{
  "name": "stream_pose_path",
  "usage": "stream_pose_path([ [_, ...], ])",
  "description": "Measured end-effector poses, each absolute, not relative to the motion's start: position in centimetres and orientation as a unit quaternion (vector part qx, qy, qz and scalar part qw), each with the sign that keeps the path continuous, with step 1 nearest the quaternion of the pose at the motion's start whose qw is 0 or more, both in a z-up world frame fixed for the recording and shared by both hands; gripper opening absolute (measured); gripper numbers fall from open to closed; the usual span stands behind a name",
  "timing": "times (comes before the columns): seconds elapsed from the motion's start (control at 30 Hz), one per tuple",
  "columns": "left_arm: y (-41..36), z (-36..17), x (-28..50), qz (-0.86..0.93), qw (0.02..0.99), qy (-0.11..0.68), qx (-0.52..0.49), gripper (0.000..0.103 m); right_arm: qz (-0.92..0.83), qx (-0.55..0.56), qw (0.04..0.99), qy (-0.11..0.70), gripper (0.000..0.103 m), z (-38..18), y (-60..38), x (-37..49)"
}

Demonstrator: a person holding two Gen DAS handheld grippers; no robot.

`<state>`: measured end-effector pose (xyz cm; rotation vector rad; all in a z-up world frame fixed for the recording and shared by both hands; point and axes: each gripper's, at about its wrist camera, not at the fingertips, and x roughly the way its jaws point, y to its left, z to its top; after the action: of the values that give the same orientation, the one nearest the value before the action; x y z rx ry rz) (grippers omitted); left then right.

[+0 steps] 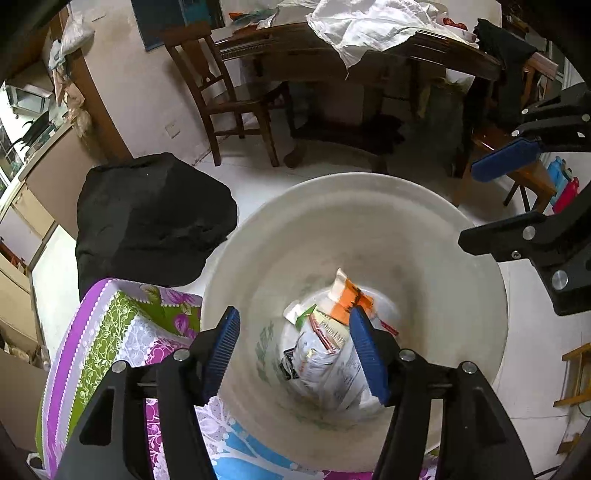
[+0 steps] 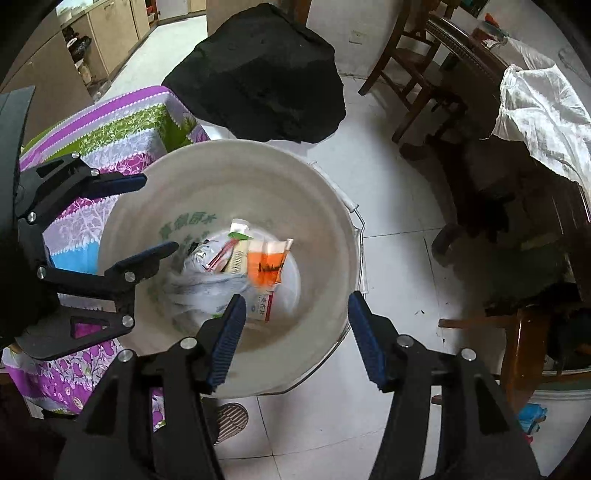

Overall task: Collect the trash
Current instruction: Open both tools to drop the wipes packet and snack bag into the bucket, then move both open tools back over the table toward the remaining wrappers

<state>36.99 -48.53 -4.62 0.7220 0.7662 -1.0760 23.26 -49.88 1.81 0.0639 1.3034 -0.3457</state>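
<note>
A white plastic bucket stands on the tiled floor. At its bottom lies trash: an orange-and-white wrapper, slightly blurred, a crumpled white plastic bag and small printed packets. My left gripper hangs over the bucket's mouth, open, with nothing between its blue pads. My right gripper hovers over the opposite rim, also open and holding nothing.
A floral purple-and-green cloth covers a surface touching the bucket. A black lump of fabric sits on the floor behind it. Beyond are a wooden chair and a dark table with white cloth. A floor drain lies near the bucket.
</note>
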Motion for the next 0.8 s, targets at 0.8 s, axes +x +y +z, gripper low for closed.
stream_pose_path([
  [0.8,-43.2,-3.1,36.6,-0.429,0.786,0.326,0.303,0.069,-0.179,0.014,0.832,0.525,0.065,3.5,-46.1,23.0],
])
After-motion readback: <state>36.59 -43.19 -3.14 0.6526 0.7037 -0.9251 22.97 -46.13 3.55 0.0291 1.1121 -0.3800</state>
